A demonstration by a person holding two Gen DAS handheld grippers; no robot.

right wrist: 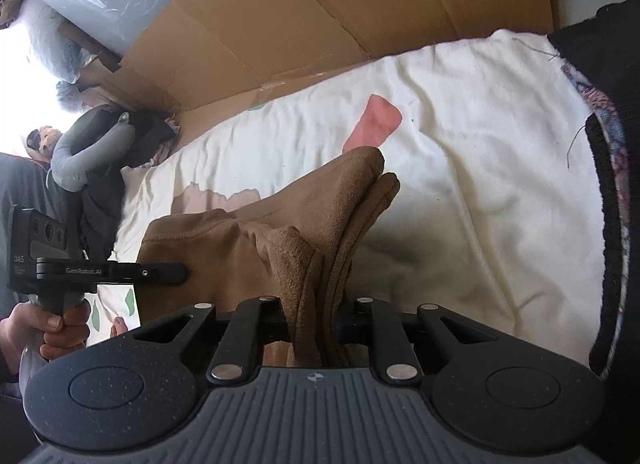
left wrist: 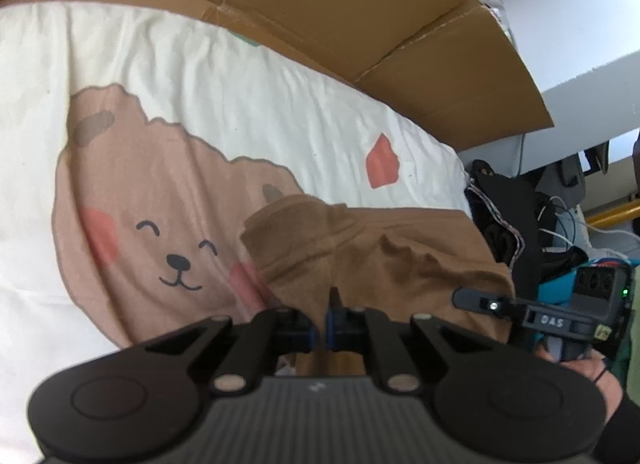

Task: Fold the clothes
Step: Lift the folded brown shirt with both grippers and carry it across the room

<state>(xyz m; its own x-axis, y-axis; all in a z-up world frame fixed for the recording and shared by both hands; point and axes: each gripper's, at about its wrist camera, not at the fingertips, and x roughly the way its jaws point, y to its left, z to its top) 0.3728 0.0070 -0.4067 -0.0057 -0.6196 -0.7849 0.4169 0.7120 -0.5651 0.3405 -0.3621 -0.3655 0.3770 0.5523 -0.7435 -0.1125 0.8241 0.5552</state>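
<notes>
Cream bedsheet (left wrist: 248, 112) with a bear print (left wrist: 160, 200) is covering the bed, cardboard (right wrist: 304, 20) lying behind. Brown garment (right wrist: 240, 240) is hanging bunched above it. Left gripper (left wrist: 320, 330) jaws are pinching its edge; right gripper (right wrist: 316, 328) jaws are clamping thick folds.

Plain brown garment (left wrist: 384, 260), cream sheet (left wrist: 208, 76) with pink-brown bear print (left wrist: 160, 200)
</notes>
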